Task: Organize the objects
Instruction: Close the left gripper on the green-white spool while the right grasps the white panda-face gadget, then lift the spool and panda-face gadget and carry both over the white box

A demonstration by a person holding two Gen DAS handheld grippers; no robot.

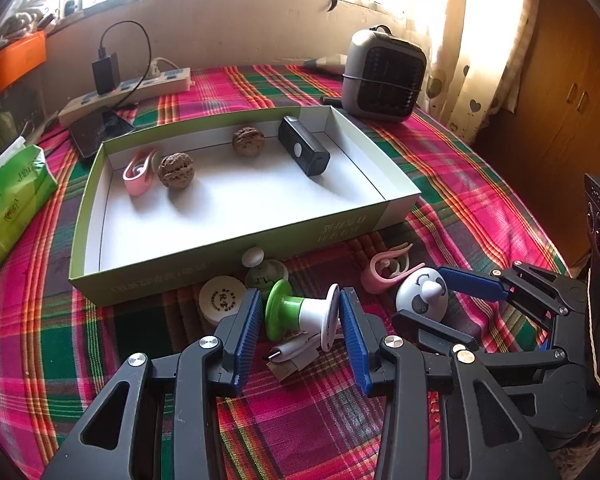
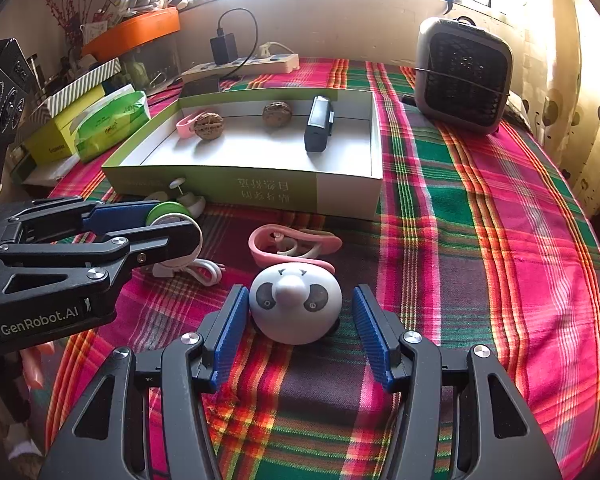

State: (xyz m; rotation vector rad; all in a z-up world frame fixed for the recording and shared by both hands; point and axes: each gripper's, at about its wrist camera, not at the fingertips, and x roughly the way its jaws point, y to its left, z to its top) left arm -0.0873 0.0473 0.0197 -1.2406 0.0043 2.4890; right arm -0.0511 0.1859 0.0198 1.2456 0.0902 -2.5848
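My left gripper sits low over the plaid cloth with its blue pads on either side of a green and white spool lying on its side. The pads are right at the spool's two end discs, but I cannot tell whether they press on it. A white cable lies just under the spool, and a round white lid lies just to its left.

My right gripper is spread wide around the panda toy, which sits on the cloth between the pads. There is a clear gap on the right side and the left pad is just beside it, so I have hold of nothing there. A pink clip lies just beyond the panda.

Further back is the green box, open, holding two walnuts, another pink clip and a black device. A small heater stands behind it to the right.
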